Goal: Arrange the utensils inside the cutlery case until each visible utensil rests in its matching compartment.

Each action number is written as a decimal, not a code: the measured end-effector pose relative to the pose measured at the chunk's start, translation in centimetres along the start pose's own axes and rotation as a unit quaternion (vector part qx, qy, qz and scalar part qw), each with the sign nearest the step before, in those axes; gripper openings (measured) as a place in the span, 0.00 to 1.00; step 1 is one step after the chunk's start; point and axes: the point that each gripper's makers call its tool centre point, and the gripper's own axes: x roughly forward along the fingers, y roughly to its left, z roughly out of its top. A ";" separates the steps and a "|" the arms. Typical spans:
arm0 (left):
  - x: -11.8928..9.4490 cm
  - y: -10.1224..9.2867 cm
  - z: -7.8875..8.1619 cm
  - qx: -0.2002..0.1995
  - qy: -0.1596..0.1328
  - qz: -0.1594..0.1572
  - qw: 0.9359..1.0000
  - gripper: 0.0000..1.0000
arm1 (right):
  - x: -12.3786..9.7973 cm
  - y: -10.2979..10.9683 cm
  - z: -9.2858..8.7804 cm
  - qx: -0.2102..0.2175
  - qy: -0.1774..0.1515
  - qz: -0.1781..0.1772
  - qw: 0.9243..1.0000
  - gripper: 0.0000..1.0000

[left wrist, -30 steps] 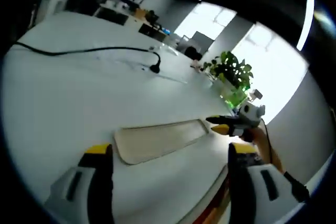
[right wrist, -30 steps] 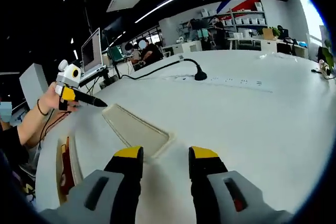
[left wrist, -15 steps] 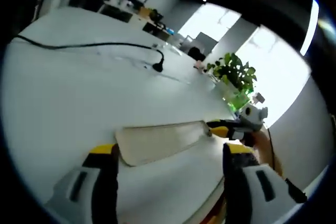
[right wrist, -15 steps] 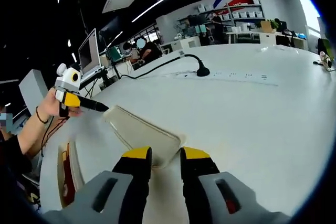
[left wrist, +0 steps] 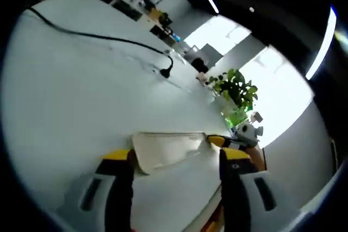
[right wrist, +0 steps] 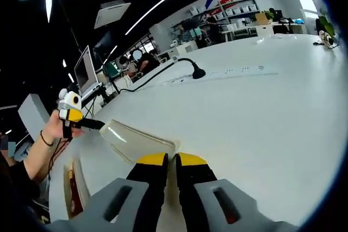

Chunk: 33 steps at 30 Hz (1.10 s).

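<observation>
Since the earlier frames, right gripper [right wrist: 168, 160] jaws have nearly closed on the lid's [right wrist: 138, 140] near corner; left gripper [left wrist: 176, 158] jaws, open and empty, straddle its opposite end, long axis running between them.

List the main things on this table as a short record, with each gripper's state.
surface: white table
main item: pale tray, lying flat
right gripper: jaws nearly together at the tray's near edge, seemingly pinching it
left gripper: jaws apart, either side of the tray's other end
cutlery case: at the table edge, something red inside
also: black cable, plant
</observation>
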 end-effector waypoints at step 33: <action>1.3 -3.6 -2.4 0.009 0.001 -0.079 0.997 0.06 | -0.4 0.2 0.1 0.022 -0.033 0.043 0.998 0.05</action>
